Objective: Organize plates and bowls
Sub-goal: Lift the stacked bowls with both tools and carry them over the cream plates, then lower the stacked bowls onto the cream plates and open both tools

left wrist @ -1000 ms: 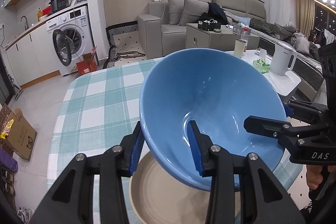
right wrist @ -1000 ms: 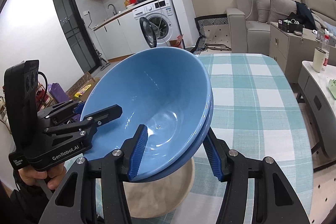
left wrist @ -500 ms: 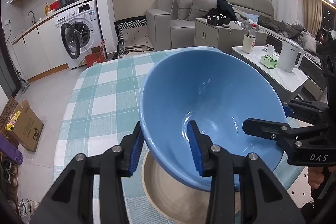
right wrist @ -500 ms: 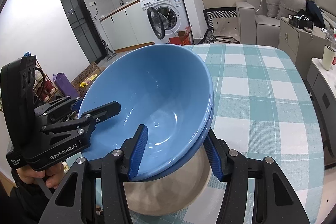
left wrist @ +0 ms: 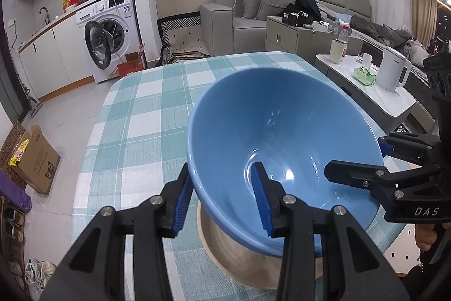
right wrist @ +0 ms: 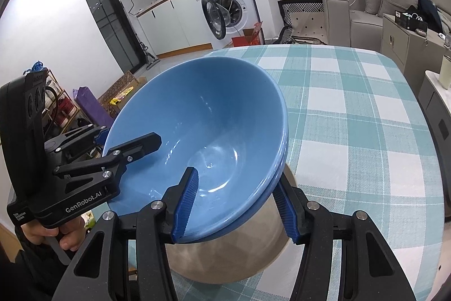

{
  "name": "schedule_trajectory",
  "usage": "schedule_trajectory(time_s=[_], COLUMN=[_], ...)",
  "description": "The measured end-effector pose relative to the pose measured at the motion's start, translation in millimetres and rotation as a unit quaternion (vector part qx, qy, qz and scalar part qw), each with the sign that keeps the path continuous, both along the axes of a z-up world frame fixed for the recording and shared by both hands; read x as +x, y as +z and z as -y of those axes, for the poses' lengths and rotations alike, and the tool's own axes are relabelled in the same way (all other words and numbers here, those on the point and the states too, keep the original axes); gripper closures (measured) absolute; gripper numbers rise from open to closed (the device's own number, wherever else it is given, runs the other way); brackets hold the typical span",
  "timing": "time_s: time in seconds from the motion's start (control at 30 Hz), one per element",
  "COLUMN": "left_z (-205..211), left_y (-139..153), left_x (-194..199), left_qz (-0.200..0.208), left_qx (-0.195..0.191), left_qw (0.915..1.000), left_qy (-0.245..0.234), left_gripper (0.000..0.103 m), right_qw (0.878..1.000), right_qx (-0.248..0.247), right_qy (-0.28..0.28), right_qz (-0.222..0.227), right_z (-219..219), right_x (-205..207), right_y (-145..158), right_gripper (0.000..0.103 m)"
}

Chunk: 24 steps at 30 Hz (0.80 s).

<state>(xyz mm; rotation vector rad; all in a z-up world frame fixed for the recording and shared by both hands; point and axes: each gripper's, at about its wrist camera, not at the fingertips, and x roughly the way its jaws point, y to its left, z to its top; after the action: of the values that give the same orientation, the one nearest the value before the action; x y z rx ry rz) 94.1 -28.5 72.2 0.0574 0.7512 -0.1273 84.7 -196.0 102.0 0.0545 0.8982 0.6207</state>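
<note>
Left claw (left wrist: pixel 222 199) pinching blue bowl (left wrist: pixel 284 148) rim, right claw (right wrist: pixel 236 202) clamped on opposite rim, above beige plate (right wrist: pixel 242 253)

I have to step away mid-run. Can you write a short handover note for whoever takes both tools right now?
Left tool: shut on the rim of the glossy blue ceramic bowl.
Right tool: shut on the opposite rim; two stacked blue rims seem to show there.
The bowl hangs tilted over the round beige ceramic plate on the teal checked tablecloth.
Done: bowl lifted over the plate.
Left: lower it onto the plate, open both tools.
</note>
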Motion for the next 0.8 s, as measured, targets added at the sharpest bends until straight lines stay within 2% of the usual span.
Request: schedule_trajectory(time_s=[0.37,0.8], left_z=[-2,-2], left_y=[-18,-23], left_x=[6,8], left_qz=[-0.035,-0.039], left_qx=[-0.008,-0.006], left_qw=[0.9994,0.9992], left_qy=[-0.001,-0.003], left_gripper=[0.063,0.061], right_qw=[1.000,0.999], right_qx=[-0.019,-0.026], right_qy=[0.002,-0.002], right_qz=[-0.018,-0.024], right_z=[-5,-5], right_x=[0,0], right_y=[-12,-11], right_gripper=[0.048,0.048])
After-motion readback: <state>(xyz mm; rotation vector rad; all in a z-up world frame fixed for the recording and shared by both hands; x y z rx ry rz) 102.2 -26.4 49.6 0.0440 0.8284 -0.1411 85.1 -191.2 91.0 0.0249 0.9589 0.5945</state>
